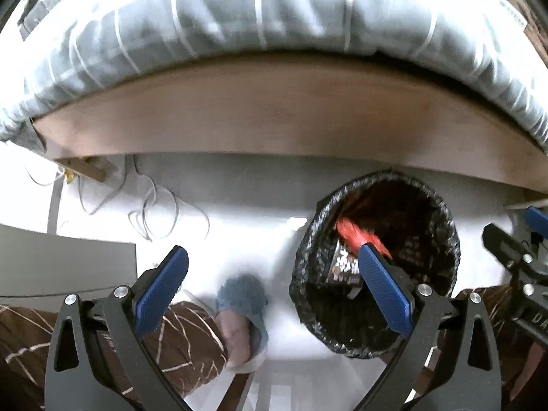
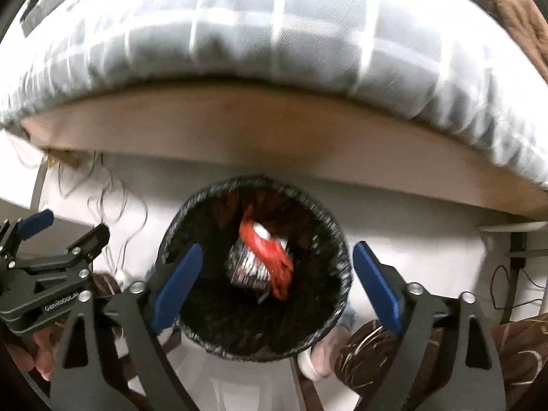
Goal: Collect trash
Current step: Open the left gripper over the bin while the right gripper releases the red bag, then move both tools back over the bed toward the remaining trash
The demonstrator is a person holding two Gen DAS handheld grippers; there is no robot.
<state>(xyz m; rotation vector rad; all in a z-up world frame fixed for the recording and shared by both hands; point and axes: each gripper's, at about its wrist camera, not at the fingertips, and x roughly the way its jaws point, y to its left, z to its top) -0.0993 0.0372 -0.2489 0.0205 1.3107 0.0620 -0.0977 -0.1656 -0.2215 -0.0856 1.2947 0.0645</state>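
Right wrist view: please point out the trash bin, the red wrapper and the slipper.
trash bin (image 2: 337, 236), right wrist view, on its black-lined rim.
red wrapper (image 2: 270, 253), right wrist view, on its middle, inside the bin.
slipper (image 1: 243, 291), left wrist view, on its blue toe.

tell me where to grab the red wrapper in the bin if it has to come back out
Judging by its pose, take the red wrapper at its crumpled upper end, coming straight down through the mouth of the trash bin. It lies slanted on a dark printed packet, and the bin's walls block any sideways approach. The right gripper, jaws open, is already above it.
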